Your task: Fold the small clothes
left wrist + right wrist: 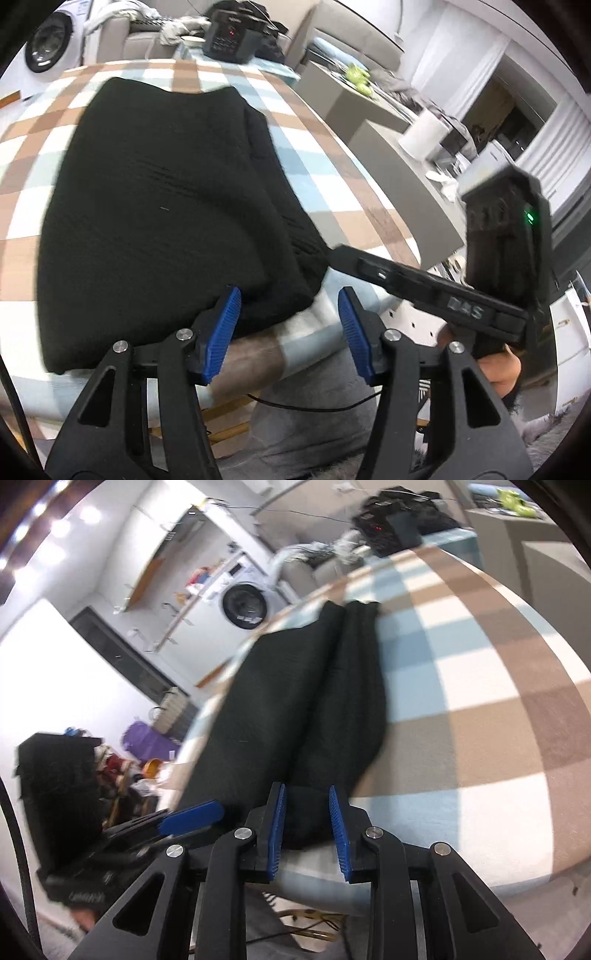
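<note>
I saw a black, matt knitted cloth garment (159, 206) lying on the smooth checked brown, blue and white tablecloth (480, 709). Beside the garment, my left gripper (288, 328) wore ribbed blue plastic pads (221, 332), matt black plastic links and shiny metal rivets.

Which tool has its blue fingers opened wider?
The left tool. Its fingers stand far apart beside the black cloth's near corner. The right tool's fingers are closer together, around the cloth's near end.
</note>
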